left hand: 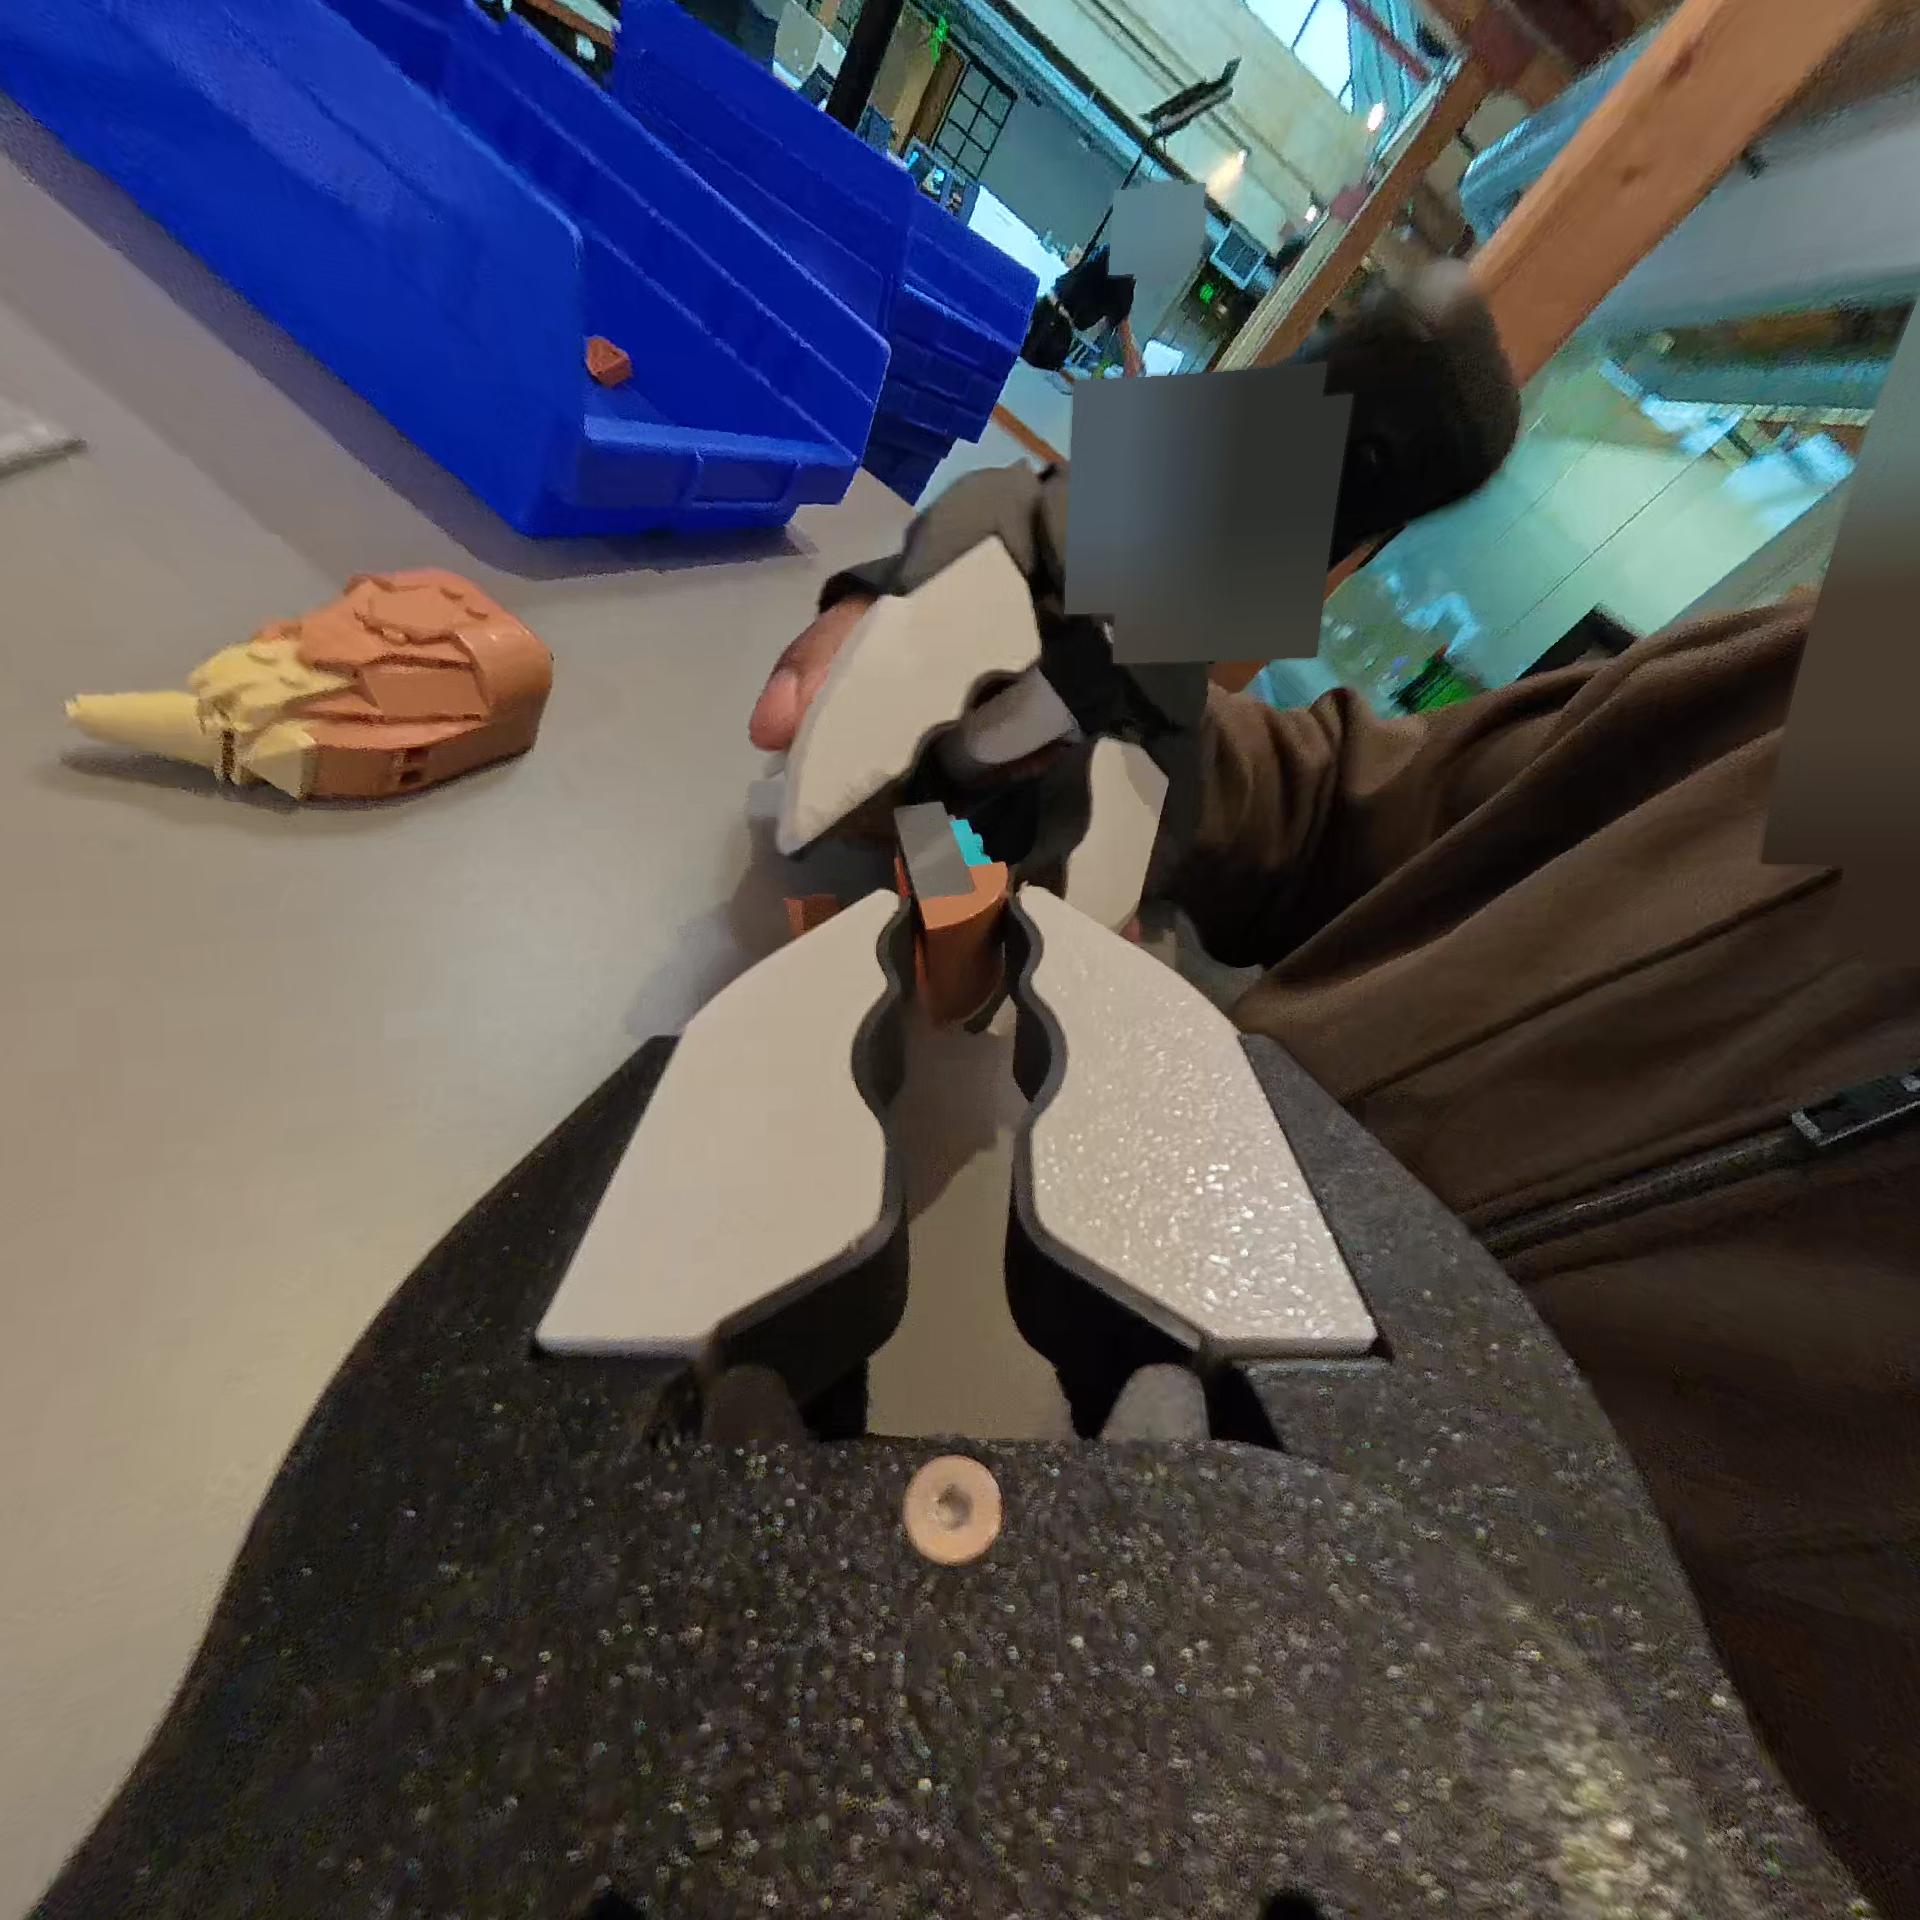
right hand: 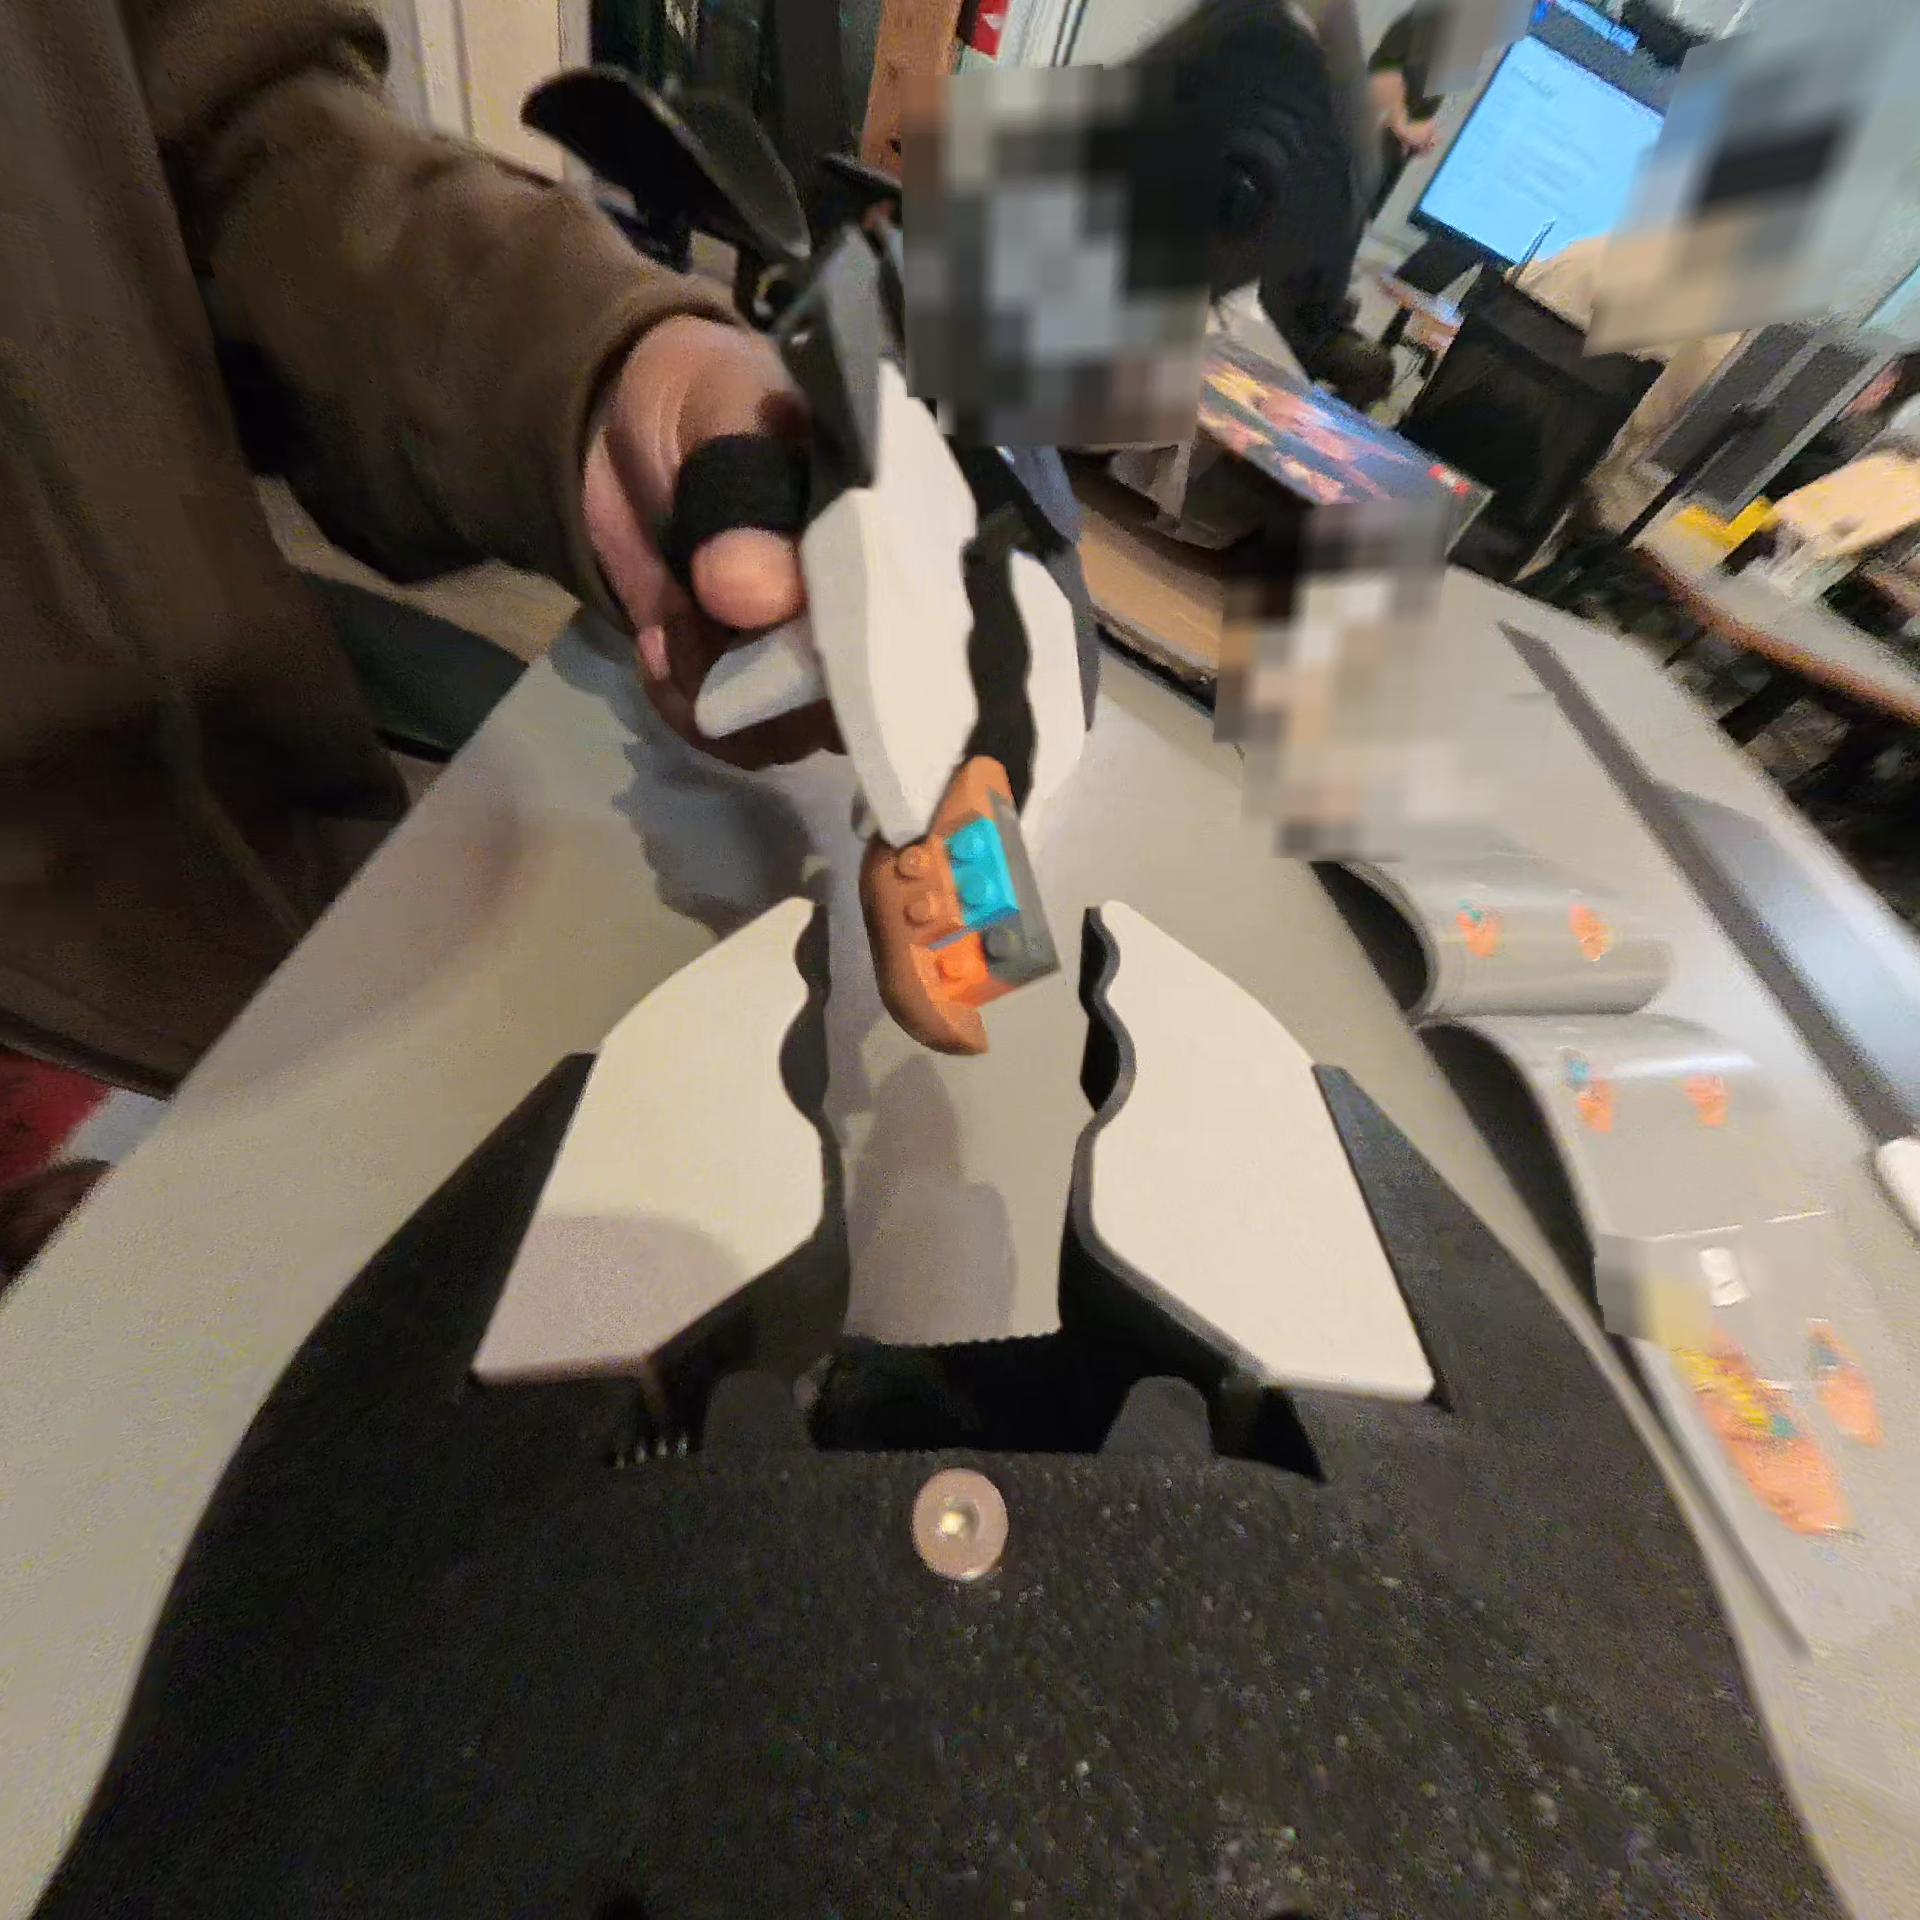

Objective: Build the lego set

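Note:
My left gripper (left hand: 956,914) is shut on a small brown lego sub-assembly (left hand: 951,951) and holds it above the grey table (left hand: 208,1091). In the right wrist view the sub-assembly (right hand: 914,966) is a curved brown piece carrying turquoise, orange and dark grey bricks, hanging from the left gripper (right hand: 971,821). My right gripper (right hand: 951,920) is open and empty, its fingertips on either side of the sub-assembly without touching it. It also shows in the left wrist view (left hand: 997,790), just beyond the held piece.
A finished brown and tan lego model (left hand: 343,686) lies on the table to the left. Blue bins (left hand: 520,260) stand behind it, one holding a small brown piece (left hand: 607,361). An open instruction booklet (right hand: 1558,966) lies to the right. A person's brown sleeve (left hand: 1558,883) is close by. Less than 4 cm separates the two grippers' tips.

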Available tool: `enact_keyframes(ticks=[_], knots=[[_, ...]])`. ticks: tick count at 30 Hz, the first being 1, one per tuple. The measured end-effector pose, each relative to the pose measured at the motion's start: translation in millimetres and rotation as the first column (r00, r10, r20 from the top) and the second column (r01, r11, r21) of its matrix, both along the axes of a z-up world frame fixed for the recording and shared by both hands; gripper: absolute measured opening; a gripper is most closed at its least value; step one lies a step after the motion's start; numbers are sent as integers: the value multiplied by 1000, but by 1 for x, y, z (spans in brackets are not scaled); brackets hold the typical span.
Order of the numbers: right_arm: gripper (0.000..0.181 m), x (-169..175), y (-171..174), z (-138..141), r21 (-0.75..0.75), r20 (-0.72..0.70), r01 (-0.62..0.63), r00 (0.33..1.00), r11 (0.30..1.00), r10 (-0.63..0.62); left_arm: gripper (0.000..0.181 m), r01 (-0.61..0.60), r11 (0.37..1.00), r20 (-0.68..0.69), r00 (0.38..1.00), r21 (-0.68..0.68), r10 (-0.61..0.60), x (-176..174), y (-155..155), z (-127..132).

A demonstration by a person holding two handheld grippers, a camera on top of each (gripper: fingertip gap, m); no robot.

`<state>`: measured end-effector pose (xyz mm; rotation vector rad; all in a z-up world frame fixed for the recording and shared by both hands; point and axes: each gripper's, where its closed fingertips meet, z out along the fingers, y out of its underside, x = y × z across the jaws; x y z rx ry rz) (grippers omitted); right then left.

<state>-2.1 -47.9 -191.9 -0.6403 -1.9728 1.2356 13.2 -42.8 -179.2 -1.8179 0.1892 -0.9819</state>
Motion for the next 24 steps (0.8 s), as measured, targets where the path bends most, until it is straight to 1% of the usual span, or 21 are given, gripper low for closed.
enact_keyframes(ticks=[3,5,8,10,12,17,18,24], knots=[[49,1,1,-1,-153,123,-16,992,988,35,17,12,997,-81,997,82,-5,0,-2,4],[48,3,-1,3,-243,167,-29,983,970,72,16,25,992,-114,993,121,-12,-1,-2,5],[42,5,-4,5,-328,217,-45,969,944,121,16,47,985,-132,991,163,-25,-1,-3,5],[32,6,-5,8,-363,221,-59,964,930,147,16,57,983,-147,989,175,-32,-1,-2,4],[24,7,-5,9,-375,211,-66,965,925,154,17,78,979,-151,987,189,-49,2,-3,5],[23,6,-3,9,-344,179,-71,974,936,140,17,88,976,-208,977,201,-45,1,-2,3],[22,7,-3,10,-340,170,-75,975,937,140,19,85,975,-216,976,203,-40,0,-2,3],[20,7,-3,12,-308,119,-91,984,947,133,19,75,975,-184,982,211,-36,-4,-3,6]])
